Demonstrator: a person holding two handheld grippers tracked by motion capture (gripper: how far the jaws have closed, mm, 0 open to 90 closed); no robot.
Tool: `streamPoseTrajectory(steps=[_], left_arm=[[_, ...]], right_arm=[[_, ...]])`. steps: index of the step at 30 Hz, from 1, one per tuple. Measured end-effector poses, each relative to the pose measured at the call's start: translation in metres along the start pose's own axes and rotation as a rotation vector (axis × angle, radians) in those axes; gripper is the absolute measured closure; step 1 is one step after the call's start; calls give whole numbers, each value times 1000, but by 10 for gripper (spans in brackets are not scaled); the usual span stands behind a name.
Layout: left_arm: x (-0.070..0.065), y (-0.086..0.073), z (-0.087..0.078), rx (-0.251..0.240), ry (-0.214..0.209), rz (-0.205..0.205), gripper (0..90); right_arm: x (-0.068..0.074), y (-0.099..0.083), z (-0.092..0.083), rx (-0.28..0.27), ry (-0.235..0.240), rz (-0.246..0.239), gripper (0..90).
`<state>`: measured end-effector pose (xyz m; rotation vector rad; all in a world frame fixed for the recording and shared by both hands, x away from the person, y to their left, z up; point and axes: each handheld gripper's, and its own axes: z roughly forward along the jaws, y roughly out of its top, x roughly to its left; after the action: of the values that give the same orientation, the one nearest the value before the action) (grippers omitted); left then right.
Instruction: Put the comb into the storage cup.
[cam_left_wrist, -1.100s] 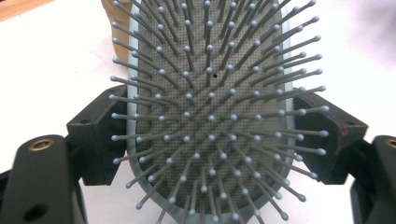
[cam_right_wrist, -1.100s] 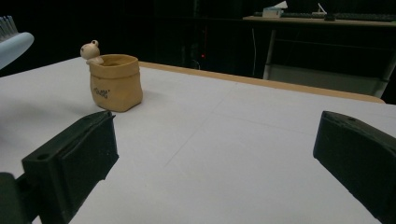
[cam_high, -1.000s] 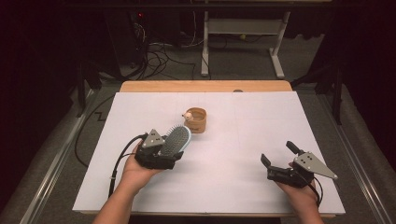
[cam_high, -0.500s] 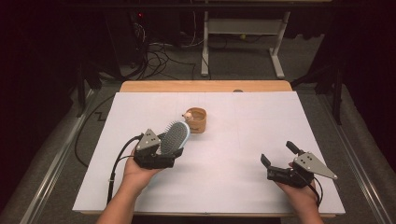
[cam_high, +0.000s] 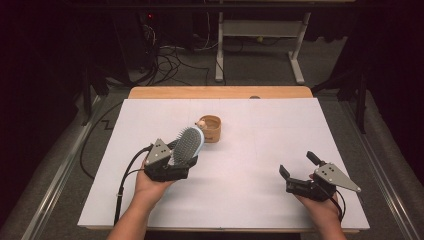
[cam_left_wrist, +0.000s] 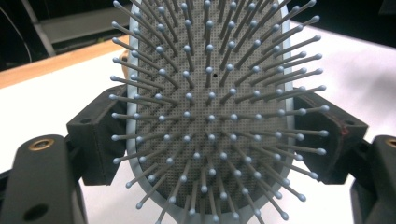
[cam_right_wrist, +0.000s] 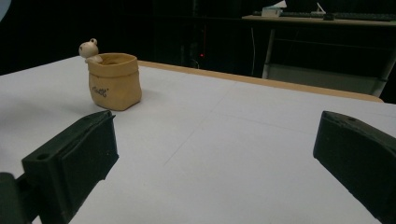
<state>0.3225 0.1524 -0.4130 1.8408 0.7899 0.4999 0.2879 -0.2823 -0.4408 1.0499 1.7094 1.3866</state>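
Left gripper (cam_high: 186, 161) clamped a pale blue oval hairbrush with grey bristles (cam_high: 186, 145), held above the white table sheet (cam_high: 250, 150), bristles facing its camera, jaws pressed on both brush edges. Right gripper (cam_high: 299, 166) sat wide open, nothing between jaws, near the front right. Small tan pouch-shaped pot with a little figure on its rim (cam_high: 210, 128) stood just beyond the brush.
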Motion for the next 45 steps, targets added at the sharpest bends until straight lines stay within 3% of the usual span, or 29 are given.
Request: streamPoseTrajectory(steps=[5, 10, 16, 27, 30, 38, 45], left_arm=[[0, 2, -2, -48, -21, -15, 203], [-2, 1, -1, -67, -14, -2, 203], [-4, 0, 0, -137, -22, 4, 203], [-2, 6, 1, -202, -22, 27, 203], [-1, 9, 3, -225, -33, 16, 203], [-6, 10, 3, -238, -44, 51, 203], [-16, 6, 4, -235, -39, 86, 203]], right_arm=[[-1, 0, -1, -4, 0, 0, 0], [0, 1, 0, -5, 4, -7, 0], [-1, 1, -2, -12, -5, 3, 0], [5, 5, 2, -10, 24, 0, 0], [9, 6, 5, -1, 21, -3, 0], [19, 9, 15, 32, 23, -37, 0], [23, 12, 21, 40, 22, -27, 0]])
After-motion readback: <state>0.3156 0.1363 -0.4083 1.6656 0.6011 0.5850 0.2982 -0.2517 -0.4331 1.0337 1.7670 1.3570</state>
